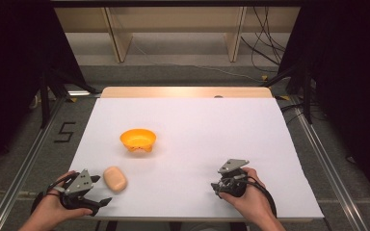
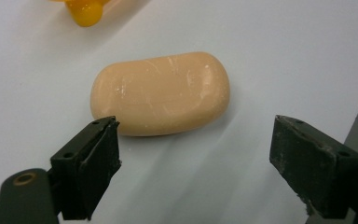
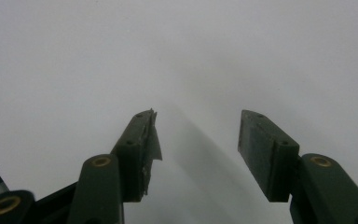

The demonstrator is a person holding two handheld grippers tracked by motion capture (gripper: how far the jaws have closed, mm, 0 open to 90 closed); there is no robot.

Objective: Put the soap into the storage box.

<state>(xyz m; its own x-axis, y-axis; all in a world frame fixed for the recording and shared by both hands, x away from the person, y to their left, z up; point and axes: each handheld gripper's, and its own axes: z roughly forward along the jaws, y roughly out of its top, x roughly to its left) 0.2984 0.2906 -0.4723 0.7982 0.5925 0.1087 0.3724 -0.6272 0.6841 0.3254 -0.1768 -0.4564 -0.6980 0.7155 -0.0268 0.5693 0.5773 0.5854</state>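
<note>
Left claw (image 1: 100, 190), near the table's (image 1: 188, 125) front left corner: the person's left hand (image 1: 53, 207) comes in from the bottom edge and wraps the body, the grey plate on top, the jaws pointing right and slightly forward. The jaws stand wide apart and hold nothing. In the left claw view the left claw (image 2: 193, 161) frames the peach soap bar (image 2: 161, 93), which lies flat on the white table (image 2: 279, 56) just ahead of the jaw tips; whether the nearer jaw touches the bar cannot be told. In the high view the soap bar (image 1: 115, 178) lies just right of and beyond this claw, close to the front edge.

Orange bowl (image 1: 138, 139): well ahead of the left claw, upright on the table, bare white surface on every side of it.

Right claw (image 1: 215, 187), near the front edge, right of centre: the right hand (image 1: 250, 195) grips it from behind, the jaws pointing left. In the right claw view the right claw (image 3: 196, 135) has its jaws parted with nothing between them, over bare table (image 3: 177, 46). Open surface lies between the two claws and beyond this one to the far and right edges.
</note>
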